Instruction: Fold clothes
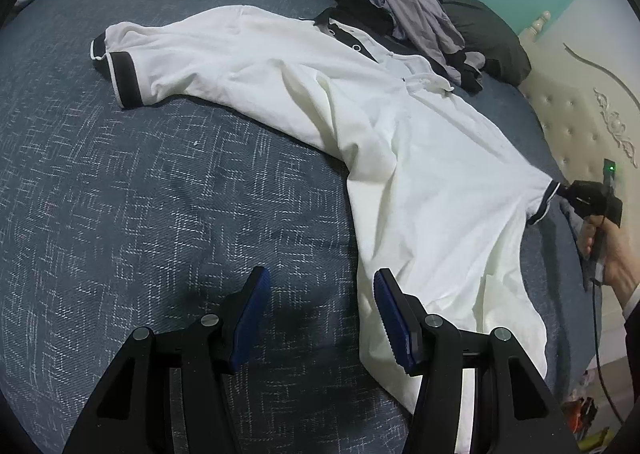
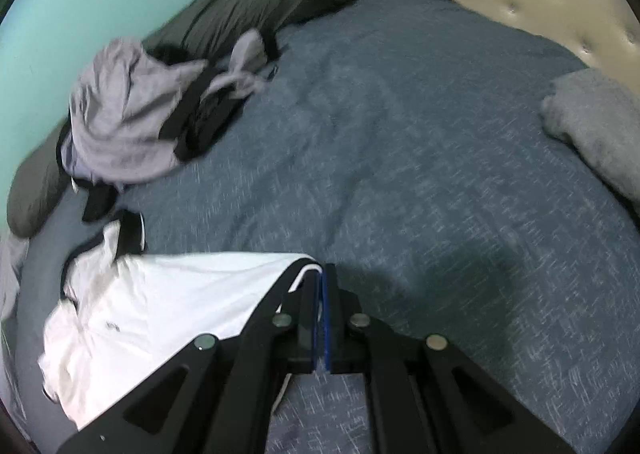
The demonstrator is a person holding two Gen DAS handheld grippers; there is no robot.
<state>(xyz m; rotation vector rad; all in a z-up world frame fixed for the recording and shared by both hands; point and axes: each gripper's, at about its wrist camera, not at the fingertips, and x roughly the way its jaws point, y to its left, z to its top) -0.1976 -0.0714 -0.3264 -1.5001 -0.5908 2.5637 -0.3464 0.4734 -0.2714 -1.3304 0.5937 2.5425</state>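
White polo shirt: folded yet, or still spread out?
Spread out. The white polo shirt lies flat on the bed, both sleeves extended; the right gripper pinches one sleeve cuff.

both wrist views look low across the bed (image 1: 140, 193), sharing the shirt (image 1: 400, 173)

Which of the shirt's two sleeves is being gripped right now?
The sleeve nearest the cream headboard: the right tool is shut on its black cuff. The other sleeve lies loose on the blue bedspread, and the left tool is open.
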